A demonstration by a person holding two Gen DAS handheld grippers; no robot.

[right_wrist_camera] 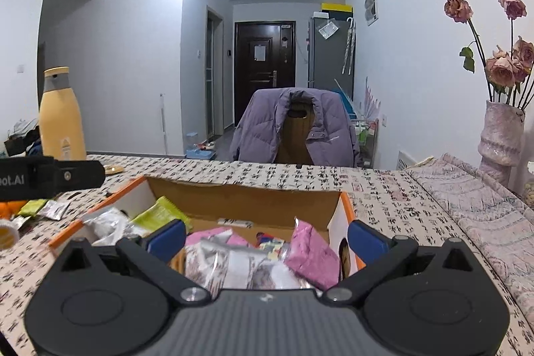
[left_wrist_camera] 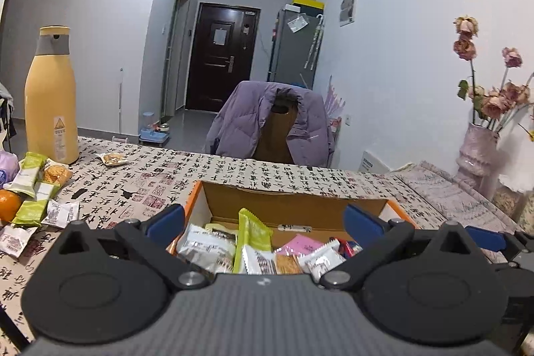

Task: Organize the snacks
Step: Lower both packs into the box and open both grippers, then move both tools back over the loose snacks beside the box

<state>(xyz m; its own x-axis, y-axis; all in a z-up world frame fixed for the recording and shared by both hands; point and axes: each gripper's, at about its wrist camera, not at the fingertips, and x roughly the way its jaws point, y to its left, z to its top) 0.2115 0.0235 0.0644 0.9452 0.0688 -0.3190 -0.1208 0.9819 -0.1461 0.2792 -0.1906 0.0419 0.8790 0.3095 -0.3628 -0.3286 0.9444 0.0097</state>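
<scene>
An open cardboard box with orange edges (left_wrist_camera: 293,199) (right_wrist_camera: 247,196) sits on the table and holds several snack packets: green (left_wrist_camera: 253,232), pink (right_wrist_camera: 313,252), silver and white ones. My left gripper (left_wrist_camera: 263,222) is open and empty, just in front of and above the box. My right gripper (right_wrist_camera: 267,236) is open and empty over the box's near right part. Loose snack packets (left_wrist_camera: 33,189) and an orange (left_wrist_camera: 8,204) lie on the table to the left. The left gripper's body (right_wrist_camera: 50,177) shows at the left of the right wrist view.
A tall yellow bottle (left_wrist_camera: 50,99) stands at the table's far left, with a small packet (left_wrist_camera: 111,159) beside it. A chair draped with a purple jacket (left_wrist_camera: 270,125) stands behind the table. A vase of dried roses (right_wrist_camera: 500,135) stands at the right on a pink cloth.
</scene>
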